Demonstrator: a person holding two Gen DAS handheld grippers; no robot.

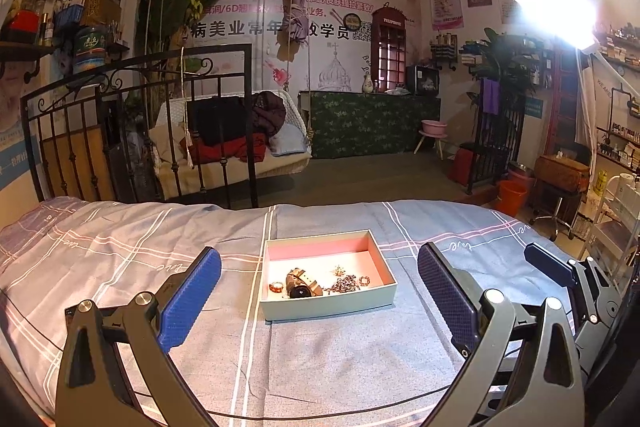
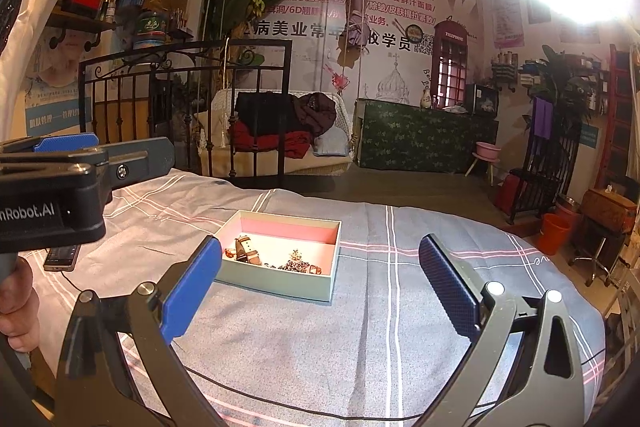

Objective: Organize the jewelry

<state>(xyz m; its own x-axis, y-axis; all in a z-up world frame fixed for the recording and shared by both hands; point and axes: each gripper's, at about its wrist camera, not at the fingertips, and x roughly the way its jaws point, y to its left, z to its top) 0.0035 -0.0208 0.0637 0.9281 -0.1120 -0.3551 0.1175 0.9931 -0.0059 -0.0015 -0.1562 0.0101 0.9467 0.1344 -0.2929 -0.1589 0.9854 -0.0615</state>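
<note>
A shallow pale-green box [image 1: 326, 307] with a pink inside sits on the checked bed sheet [image 1: 320, 367], straight ahead of my left gripper [image 1: 320, 291]. In it lie a brown-strapped watch [image 1: 303, 283], an amber ring [image 1: 276, 287], a bead bracelet [image 1: 345, 283], a small ring [image 1: 364, 281] and a brooch [image 1: 339, 270]. My left gripper is open and empty, short of the box. The box also shows in the right wrist view [image 2: 276, 281], ahead and to the left of my right gripper [image 2: 320, 283], which is open and empty. The watch [image 2: 246, 250] and bracelet [image 2: 298, 265] show there.
A phone [image 2: 60, 258] with a cable lies on the sheet at the left. A black iron bed rail [image 1: 140, 131] stands beyond the bed's far left edge. A lamp [image 1: 556, 7] glares at the upper right. Stool, buckets and shelves stand at the right.
</note>
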